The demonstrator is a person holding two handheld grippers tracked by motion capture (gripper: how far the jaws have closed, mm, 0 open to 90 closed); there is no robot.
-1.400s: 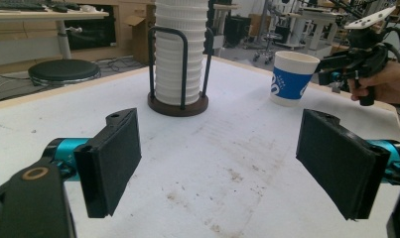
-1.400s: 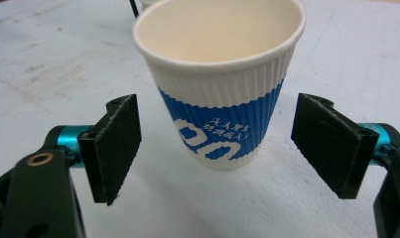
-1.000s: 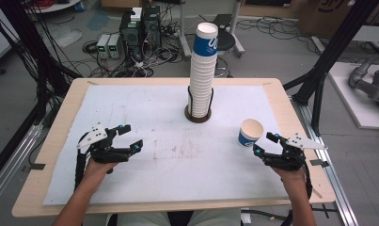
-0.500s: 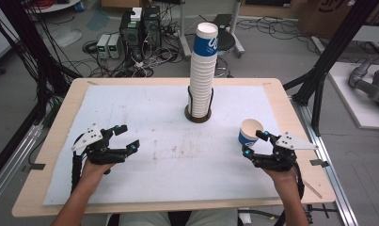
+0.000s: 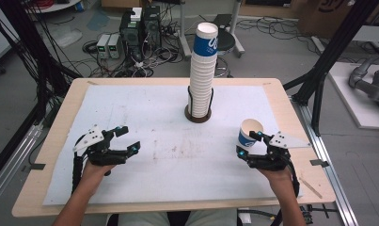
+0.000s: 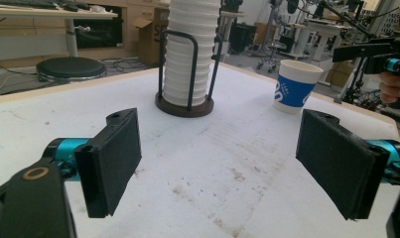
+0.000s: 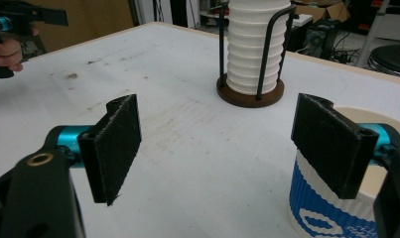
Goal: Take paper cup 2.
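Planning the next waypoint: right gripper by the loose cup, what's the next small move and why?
Probably slide the right gripper sideways so its open jaws straddle the single blue-and-white paper cup. In the right gripper view that cup stands upright behind one jaw, outside the gap, ungripped. The tall cup stack in the wire holder stands apart.

Paper cup (image 5: 249,133): white ribbed wall, blue printed band, empty, upright, mouth up. You will find it on the white mat at your right, well apart from the cup stack (image 5: 202,70).
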